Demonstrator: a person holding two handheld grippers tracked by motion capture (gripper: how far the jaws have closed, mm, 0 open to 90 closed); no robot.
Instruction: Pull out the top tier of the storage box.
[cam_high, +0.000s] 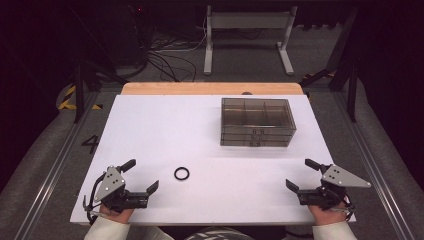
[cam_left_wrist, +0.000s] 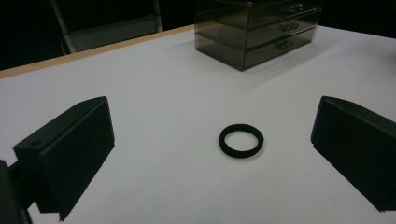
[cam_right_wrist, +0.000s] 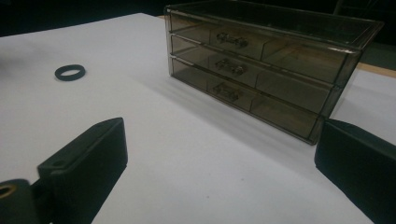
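Note:
A small black ring (cam_high: 181, 173) lies flat on the white table (cam_high: 165, 130), near the front and left of centre. My left gripper (cam_high: 141, 176) rests at the front left, jaws wide open and empty, a short way left of the ring. In the left gripper view the ring (cam_left_wrist: 241, 140) lies ahead between the two jaws, apart from both. A smoky clear drawer box (cam_high: 257, 121) with three shut drawers stands at the back right. My right gripper (cam_high: 302, 174) rests at the front right, open and empty, and faces the box (cam_right_wrist: 266, 70). The ring (cam_right_wrist: 70, 72) lies far to its left.
A wooden strip (cam_high: 212, 88) runs along the table's far edge. Beyond it stand a grey metal frame (cam_high: 247, 35) and loose cables (cam_high: 170, 55) on the floor. Dark stand legs (cam_high: 82, 80) flank the table on both sides.

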